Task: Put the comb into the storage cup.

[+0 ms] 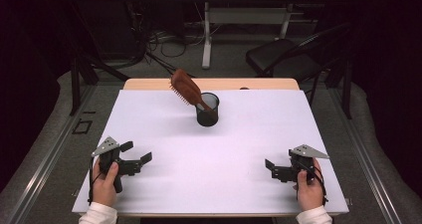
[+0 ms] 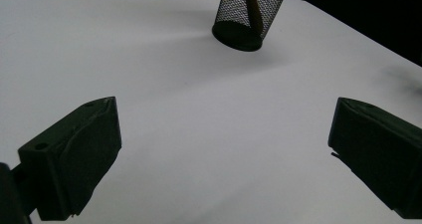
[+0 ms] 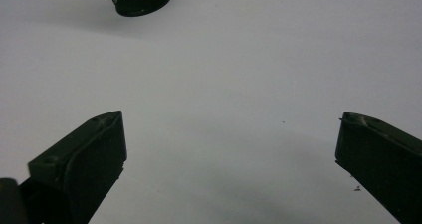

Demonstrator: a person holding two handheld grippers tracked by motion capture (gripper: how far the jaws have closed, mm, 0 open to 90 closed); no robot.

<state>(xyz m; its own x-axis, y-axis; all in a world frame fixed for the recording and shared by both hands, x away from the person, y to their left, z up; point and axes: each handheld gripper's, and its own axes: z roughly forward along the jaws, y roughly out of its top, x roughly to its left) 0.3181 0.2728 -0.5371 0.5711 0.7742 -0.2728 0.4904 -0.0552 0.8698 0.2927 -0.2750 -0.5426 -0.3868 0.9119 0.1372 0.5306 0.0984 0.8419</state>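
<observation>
White table (image 1: 164, 194) under dark surroundings. Left gripper (image 1: 133, 158) and right gripper (image 1: 274, 168) rest at the near corners, jaws spread, empty. Far centre, a brown hairbrush (image 1: 185, 87) leans handle-down in a black mesh cup (image 1: 207, 110). Likely next: steady the cup with one gripper, then lift the brush straight out.
</observation>
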